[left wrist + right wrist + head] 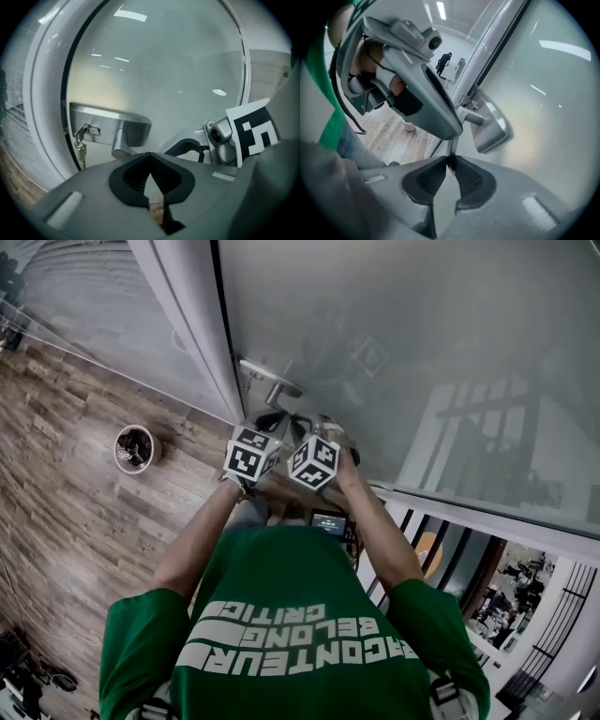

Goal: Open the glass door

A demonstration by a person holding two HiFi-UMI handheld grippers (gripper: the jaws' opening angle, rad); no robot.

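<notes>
The frosted glass door (pixel 394 343) stands right in front of me, with a metal lever handle (pixel 272 382) on a steel plate (pixel 93 124) near its white frame (pixel 187 324). A key (pixel 80 140) hangs in the lock on that plate. In the left gripper view the lever (pixel 123 143) lies just beyond my left gripper (pixel 151 169), which is shut with nothing between its pads. My right gripper (pixel 451 164) is shut too, just behind the left gripper (pixel 417 93), which hides most of the lever (pixel 471 117). The head view shows both marker cubes (pixel 250 452) side by side below the handle.
A small white pot (pixel 135 448) stands on the wooden floor (pixel 66 493) to the left of the door. A dark railing (pixel 450 559) runs at the lower right, below the glass. The person's green shirt (pixel 291 634) fills the bottom of the head view.
</notes>
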